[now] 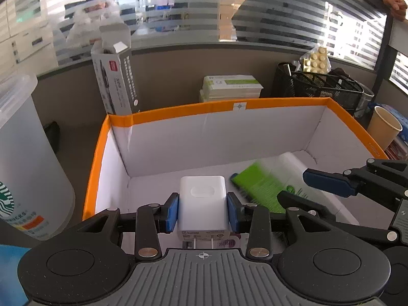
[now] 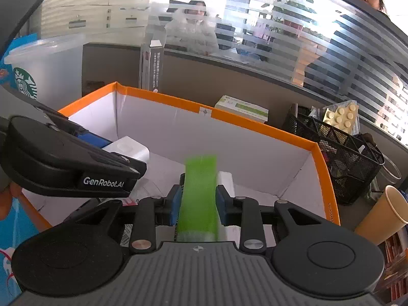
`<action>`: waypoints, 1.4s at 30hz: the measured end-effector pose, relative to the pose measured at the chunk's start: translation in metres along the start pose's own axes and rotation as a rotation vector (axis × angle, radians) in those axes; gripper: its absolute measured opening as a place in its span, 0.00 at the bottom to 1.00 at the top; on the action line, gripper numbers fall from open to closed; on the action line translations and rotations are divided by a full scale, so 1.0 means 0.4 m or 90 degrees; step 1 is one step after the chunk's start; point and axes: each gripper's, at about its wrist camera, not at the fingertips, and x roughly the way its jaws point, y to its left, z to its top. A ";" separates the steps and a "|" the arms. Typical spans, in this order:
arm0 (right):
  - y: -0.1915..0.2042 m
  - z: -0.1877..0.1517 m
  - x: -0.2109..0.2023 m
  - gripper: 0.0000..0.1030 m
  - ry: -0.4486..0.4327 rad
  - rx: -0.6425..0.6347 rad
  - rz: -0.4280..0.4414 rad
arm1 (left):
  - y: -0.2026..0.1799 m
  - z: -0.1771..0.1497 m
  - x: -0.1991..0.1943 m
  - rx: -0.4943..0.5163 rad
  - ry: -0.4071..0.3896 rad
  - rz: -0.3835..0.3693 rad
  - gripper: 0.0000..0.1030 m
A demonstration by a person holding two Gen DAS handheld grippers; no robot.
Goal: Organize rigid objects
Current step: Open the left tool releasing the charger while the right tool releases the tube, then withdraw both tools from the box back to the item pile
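My left gripper (image 1: 202,207) is shut on a white charger plug (image 1: 202,199), its blue pads pressing both sides. It holds the plug low inside the orange-rimmed white cardboard box (image 1: 178,111). My right gripper (image 2: 196,204) is shut on a green box (image 2: 200,193), which looks blurred between the pads. It hangs over the box's right half (image 2: 255,122). From the left wrist view the right gripper (image 1: 293,186) enters from the right, with the green box (image 1: 255,186) at its tips. A white packet (image 1: 293,160) lies on the box floor behind it.
A frosted plastic cup (image 1: 25,153) stands left of the box, with a tall grey carton (image 1: 114,76) behind it. Stacked green-and-white boxes (image 1: 229,86), a black mesh basket (image 1: 318,86) holding a pill blister, and a paper cup (image 1: 385,125) lie beyond and to the right. A person's hand (image 1: 396,2) rests on the partition.
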 end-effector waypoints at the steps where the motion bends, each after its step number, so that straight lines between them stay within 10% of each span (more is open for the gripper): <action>1: 0.000 0.001 0.002 0.27 0.003 0.000 0.000 | 0.003 0.001 0.002 -0.006 0.003 0.001 0.36; 13: -0.001 0.005 -0.043 0.27 -0.024 -0.002 -0.025 | 0.009 0.007 -0.023 -0.029 0.003 -0.018 0.67; 17: -0.008 0.009 -0.096 0.28 -0.047 0.006 -0.043 | 0.010 0.003 -0.102 -0.027 -0.050 -0.003 0.97; 26: -0.026 -0.081 -0.300 0.33 -0.121 0.037 -0.071 | 0.047 -0.132 -0.269 0.015 -0.135 -0.018 1.00; 35: 0.010 -0.304 -0.404 0.34 -0.057 0.094 0.018 | 0.055 -0.367 -0.299 0.056 -0.045 -0.101 1.00; 42: 0.017 -0.397 -0.407 0.39 -0.013 0.116 -0.044 | -0.005 -0.450 -0.303 0.124 -0.016 -0.126 1.00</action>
